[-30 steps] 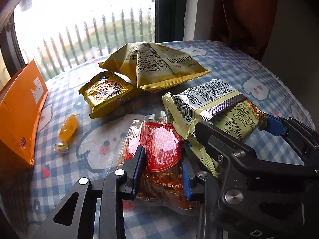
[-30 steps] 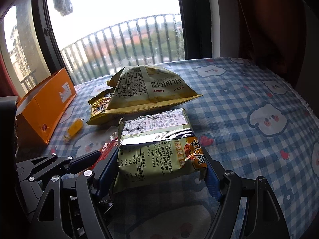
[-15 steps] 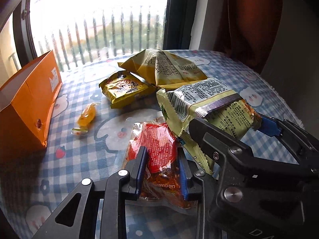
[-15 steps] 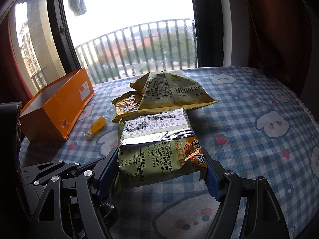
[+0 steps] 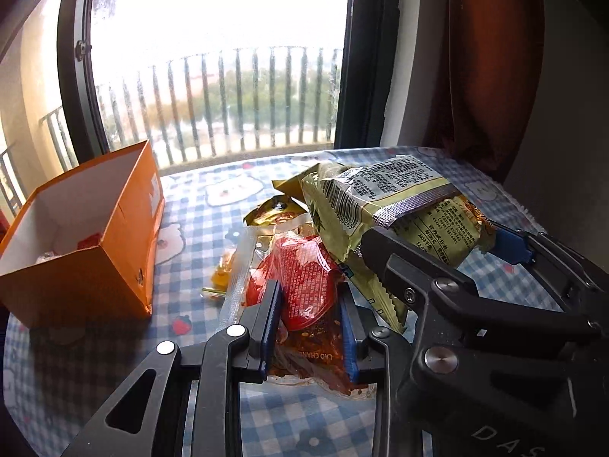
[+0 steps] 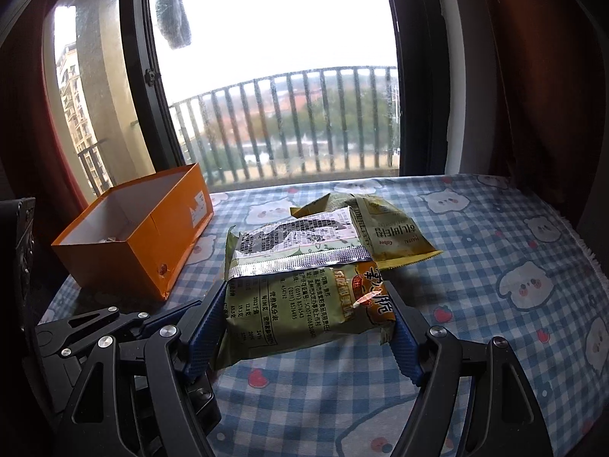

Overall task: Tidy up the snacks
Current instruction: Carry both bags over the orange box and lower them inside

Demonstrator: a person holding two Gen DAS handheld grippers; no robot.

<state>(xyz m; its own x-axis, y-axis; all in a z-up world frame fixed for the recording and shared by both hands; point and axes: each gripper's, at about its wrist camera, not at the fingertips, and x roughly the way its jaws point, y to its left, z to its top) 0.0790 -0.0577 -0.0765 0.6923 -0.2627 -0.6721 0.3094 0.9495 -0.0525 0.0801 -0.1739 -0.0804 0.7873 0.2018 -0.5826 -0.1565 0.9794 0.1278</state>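
1. Our left tool (image 5: 310,321) is clamped on the red sauce packet (image 5: 300,285), its blue pads pressing both sides of the clear wrapper. It seems to hang above the checked worktop (image 5: 198,205), ready to carry.
2. Our right tool (image 6: 304,327) grips the green snack bag (image 6: 304,285) across its width, jaws spread wide because the bag is puffed. Held at its near end, the bag sticks out forward and level.
3. The orange box (image 6: 152,236) stands open at the left of the worktop, near the window. We judge it to be the place for the snacks, which would explain why both packets are held up high enough to pass over its wall.
4. Something small already lies inside the box, though the left view is too dim there to name it.
5. A yellow chip bag (image 6: 392,236), a small yellow packet (image 5: 274,213) and an orange candy (image 5: 222,278) lie on the cloth, not yet sorted.
6. The two tools sit close together, so we would lower one packet at a time.
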